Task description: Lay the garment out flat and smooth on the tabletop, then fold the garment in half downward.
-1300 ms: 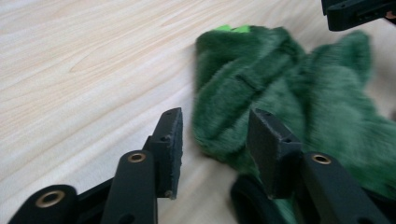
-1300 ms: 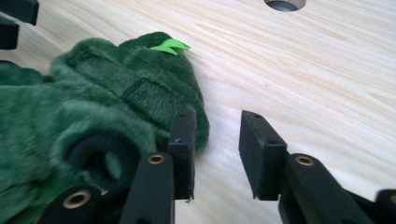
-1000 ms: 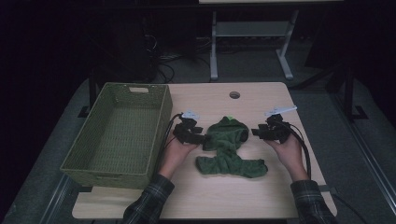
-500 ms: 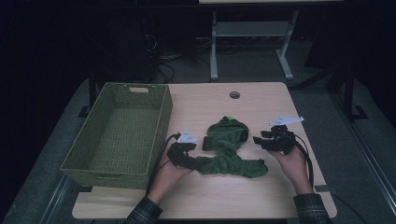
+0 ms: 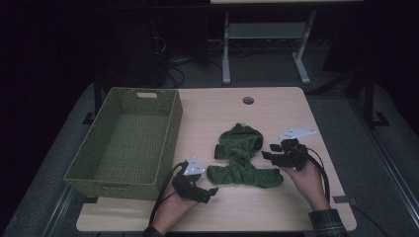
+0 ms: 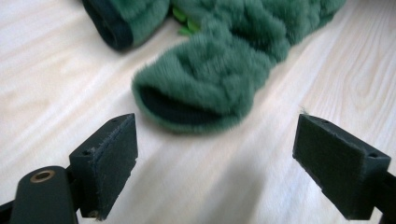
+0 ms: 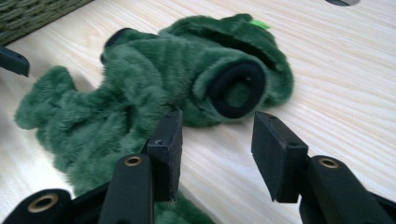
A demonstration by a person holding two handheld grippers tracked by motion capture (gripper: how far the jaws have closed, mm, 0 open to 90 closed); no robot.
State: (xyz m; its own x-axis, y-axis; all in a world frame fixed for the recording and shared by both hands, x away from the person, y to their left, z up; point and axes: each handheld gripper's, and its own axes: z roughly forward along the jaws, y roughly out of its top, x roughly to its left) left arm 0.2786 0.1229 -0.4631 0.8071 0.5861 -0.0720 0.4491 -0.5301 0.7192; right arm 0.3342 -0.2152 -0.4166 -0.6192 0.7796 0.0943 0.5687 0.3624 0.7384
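A fuzzy green hooded garment [image 5: 243, 158] with dark cuffs lies crumpled on the wooden table [image 5: 276, 111]. My left gripper [image 5: 210, 192] is near the front edge, just left of the garment's lower sleeve. In the left gripper view its jaws [image 6: 215, 135] have just been opening and stand wide apart over bare wood, with the sleeve's cuffed end [image 6: 201, 88] a little ahead of them. My right gripper [image 5: 267, 154] sits at the garment's right side. Its jaws [image 7: 217, 135] are open and empty, facing a round dark cuff [image 7: 238, 88], with the left jaw against the fur.
A green woven basket [image 5: 170, 133] stands empty on the table's left; its corner [image 7: 32, 14] appears in the right gripper view. A cable hole [image 5: 248, 100] is at the table's back. Bare wood lies behind and right of the garment.
My left hand has drawn back from the garment's upper left toward the near edge, beside the lower sleeve. My right hand has shifted slightly toward the near edge.
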